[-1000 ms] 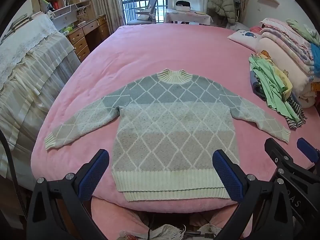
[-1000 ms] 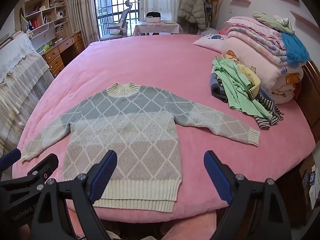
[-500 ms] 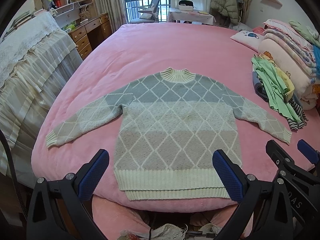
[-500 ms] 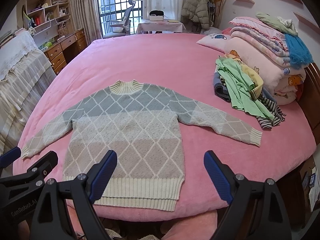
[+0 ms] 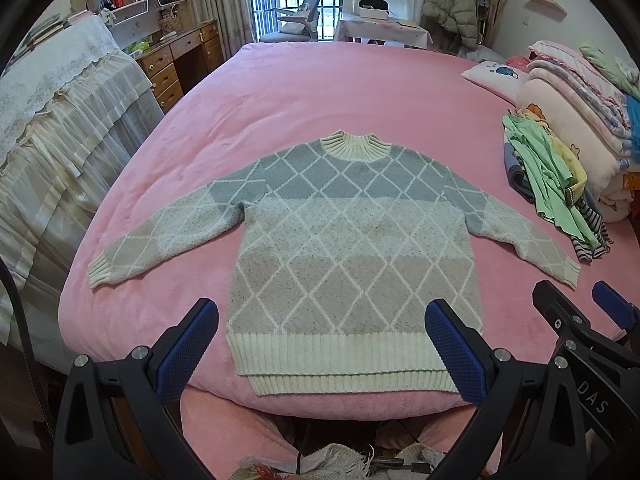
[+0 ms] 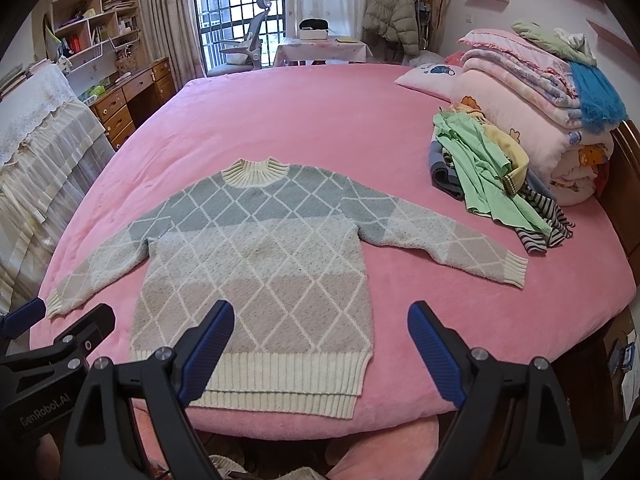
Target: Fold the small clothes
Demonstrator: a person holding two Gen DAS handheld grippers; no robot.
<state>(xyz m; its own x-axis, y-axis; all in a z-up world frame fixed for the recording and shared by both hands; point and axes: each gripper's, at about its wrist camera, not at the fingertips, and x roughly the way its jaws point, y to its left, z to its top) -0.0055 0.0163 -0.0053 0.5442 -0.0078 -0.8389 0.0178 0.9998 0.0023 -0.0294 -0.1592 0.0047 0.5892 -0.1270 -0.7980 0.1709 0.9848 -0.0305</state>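
Now your left gripper [image 5: 320, 344] and right gripper [image 6: 320, 344] both hang spread apart, holding nothing, low in frame above the sweater [image 5: 352, 248], which lies flat at mid-frame on the bed [image 5: 320, 92]. Pinch each cuff squarely and fold inward; beware the bed edge beneath the hem, with open pink room above.

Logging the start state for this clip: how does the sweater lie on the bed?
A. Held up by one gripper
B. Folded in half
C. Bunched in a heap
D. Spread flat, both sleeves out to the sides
D: the sweater lies flat on the pink bed, both sleeves spread, untouched.
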